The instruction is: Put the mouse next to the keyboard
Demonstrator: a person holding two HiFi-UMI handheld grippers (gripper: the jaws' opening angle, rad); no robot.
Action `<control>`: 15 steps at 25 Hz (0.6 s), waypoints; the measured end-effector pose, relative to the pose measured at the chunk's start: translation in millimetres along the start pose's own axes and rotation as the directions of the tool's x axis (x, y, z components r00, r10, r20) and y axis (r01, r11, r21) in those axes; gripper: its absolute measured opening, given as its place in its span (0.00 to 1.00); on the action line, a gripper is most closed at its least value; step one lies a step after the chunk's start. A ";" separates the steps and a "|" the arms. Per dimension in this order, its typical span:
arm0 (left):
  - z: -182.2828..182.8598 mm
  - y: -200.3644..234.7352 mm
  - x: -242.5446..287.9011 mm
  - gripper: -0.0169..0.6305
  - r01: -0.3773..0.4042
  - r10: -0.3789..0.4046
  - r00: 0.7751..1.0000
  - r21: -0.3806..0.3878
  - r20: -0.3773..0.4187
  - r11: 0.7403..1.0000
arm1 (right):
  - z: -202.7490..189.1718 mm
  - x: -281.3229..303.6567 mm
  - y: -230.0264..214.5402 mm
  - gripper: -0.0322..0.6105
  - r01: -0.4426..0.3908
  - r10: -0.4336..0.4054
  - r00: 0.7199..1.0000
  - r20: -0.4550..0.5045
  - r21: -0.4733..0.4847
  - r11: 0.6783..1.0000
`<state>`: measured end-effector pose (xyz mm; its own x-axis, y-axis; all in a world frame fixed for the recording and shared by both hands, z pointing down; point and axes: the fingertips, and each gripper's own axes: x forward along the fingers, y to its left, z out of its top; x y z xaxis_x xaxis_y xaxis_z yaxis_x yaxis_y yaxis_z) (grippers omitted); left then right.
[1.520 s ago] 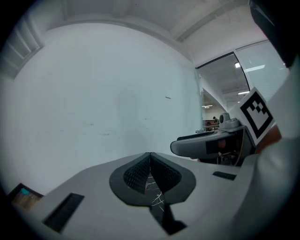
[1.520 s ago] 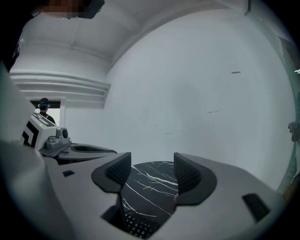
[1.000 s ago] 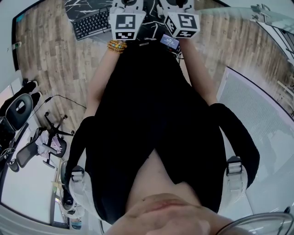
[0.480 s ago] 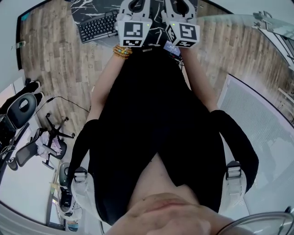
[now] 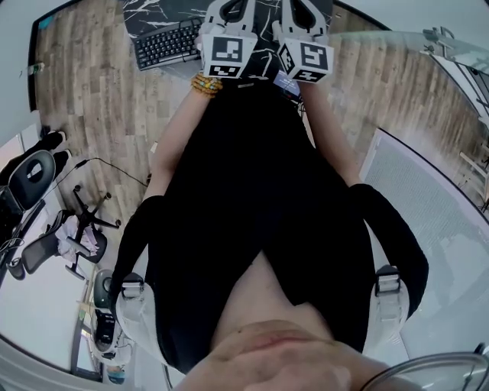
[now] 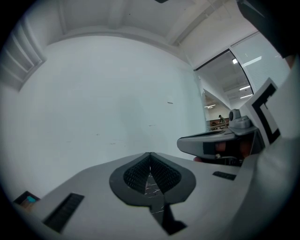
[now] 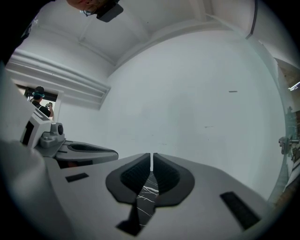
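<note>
A black keyboard (image 5: 164, 42) lies on a black marbled desk (image 5: 149, 11) at the top left of the head view. No mouse shows in any view. Both grippers are held level over the desk edge, side by side, their marker cubes (image 5: 227, 53) (image 5: 306, 58) facing me. My left gripper (image 6: 150, 154) is shut, its pads meeting with nothing between them. My right gripper (image 7: 152, 155) has just been closing and is shut to a hairline gap, with nothing between its pads. Both point at a bare white wall.
The person's dark torso fills the middle of the head view. Office chairs (image 5: 30, 179) stand on the wood floor at the left. A pale glass partition (image 5: 428, 198) runs along the right. Each gripper shows at the edge of the other's view.
The head view has tipped slightly, so the keyboard and both marker cubes sit lower in the picture. Both hands keep their places over the desk edge.
</note>
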<state>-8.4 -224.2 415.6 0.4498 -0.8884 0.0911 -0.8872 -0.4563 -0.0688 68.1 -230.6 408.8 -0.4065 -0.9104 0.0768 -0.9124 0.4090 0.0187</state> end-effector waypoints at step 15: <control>-5.0 3.5 2.5 0.05 0.006 -0.006 1.000 -0.010 -0.012 1.000 | -11.0 2.1 3.5 0.10 -0.013 0.013 0.999 -0.043 -0.022 1.000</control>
<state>-10.9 -227.8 420.6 0.4538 -0.8850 0.1036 -0.8856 -0.4609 -0.0581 64.6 -230.4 419.9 -0.4154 -0.9017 0.1201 -0.9055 0.4225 0.0401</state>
